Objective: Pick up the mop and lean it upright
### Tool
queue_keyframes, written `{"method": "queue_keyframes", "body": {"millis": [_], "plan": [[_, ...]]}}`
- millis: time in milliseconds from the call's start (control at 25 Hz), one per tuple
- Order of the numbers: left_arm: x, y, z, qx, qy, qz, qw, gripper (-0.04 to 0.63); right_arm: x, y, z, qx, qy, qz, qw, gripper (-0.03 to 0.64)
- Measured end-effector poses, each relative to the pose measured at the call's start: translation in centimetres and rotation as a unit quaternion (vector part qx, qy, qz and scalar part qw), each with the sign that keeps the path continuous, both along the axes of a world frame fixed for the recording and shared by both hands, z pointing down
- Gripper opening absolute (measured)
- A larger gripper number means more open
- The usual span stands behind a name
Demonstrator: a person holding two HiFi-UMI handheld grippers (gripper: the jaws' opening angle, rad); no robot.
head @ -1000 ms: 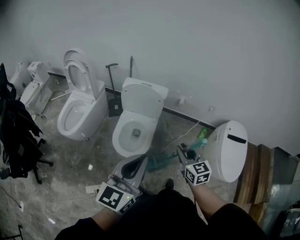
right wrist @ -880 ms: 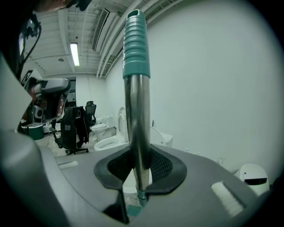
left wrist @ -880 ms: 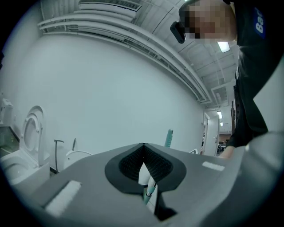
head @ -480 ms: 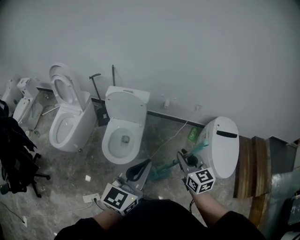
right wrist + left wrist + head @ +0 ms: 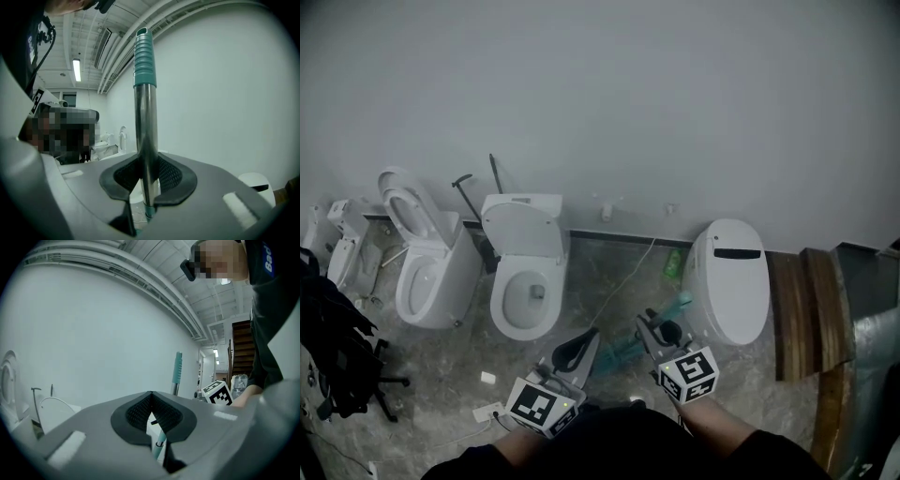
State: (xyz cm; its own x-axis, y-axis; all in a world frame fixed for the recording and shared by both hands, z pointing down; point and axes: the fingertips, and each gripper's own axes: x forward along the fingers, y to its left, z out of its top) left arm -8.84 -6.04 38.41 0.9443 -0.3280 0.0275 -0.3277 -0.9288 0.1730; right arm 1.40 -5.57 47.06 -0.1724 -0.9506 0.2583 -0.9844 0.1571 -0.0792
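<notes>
The mop has a steel shaft with a ribbed teal grip (image 5: pixel 144 56) at its top. My right gripper (image 5: pixel 147 180) is shut on the shaft, which stands upright between its dark pads. In the head view the right gripper (image 5: pixel 659 330) holds the mop handle (image 5: pixel 682 304) beside the closed white toilet (image 5: pixel 729 281), and the teal mop head (image 5: pixel 617 353) is on the floor below. My left gripper (image 5: pixel 581 345) is just left of the mop, shut with nothing in it. In the left gripper view the mop grip (image 5: pixel 176 367) rises beyond the closed left gripper (image 5: pixel 151 397).
Two open toilets (image 5: pixel 523 281) (image 5: pixel 420 272) stand along the grey wall, with long-handled tools (image 5: pixel 473 211) between them. A green bottle (image 5: pixel 673 264) and a cable (image 5: pixel 623 281) lie on the floor. Wooden boards (image 5: pixel 797 309) are at the right, a black chair (image 5: pixel 337 366) at the left.
The head view has swung to the right, so the toilets sit further left in the picture. Both grippers and the mop stay close together, and the right gripper keeps its hold on the shaft.
</notes>
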Motion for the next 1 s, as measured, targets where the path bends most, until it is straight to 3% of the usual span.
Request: {"method": "queue_keyframes", "body": {"millis": [320, 560, 1000], "plan": [[3.9, 3.8, 1.1, 0.01, -0.03, 0.018, 0.9993, 0.013, 1.5, 3.3, -1.0, 0.014, -0.005, -0.012, 1.0, 0.084], [4.8, 5.5, 0.0, 0.01, -0.001, 0.026, 0.9996, 0.014, 2.0, 4.7, -1.6, 0.019, -0.007, -0.016, 1.0, 0.084], [6.0, 8.0, -0.3, 0.005, -0.003, 0.024, 0.9997, 0.015, 2.6, 7.5, -2.3, 0.027, -0.011, -0.019, 0.999, 0.084]]}}
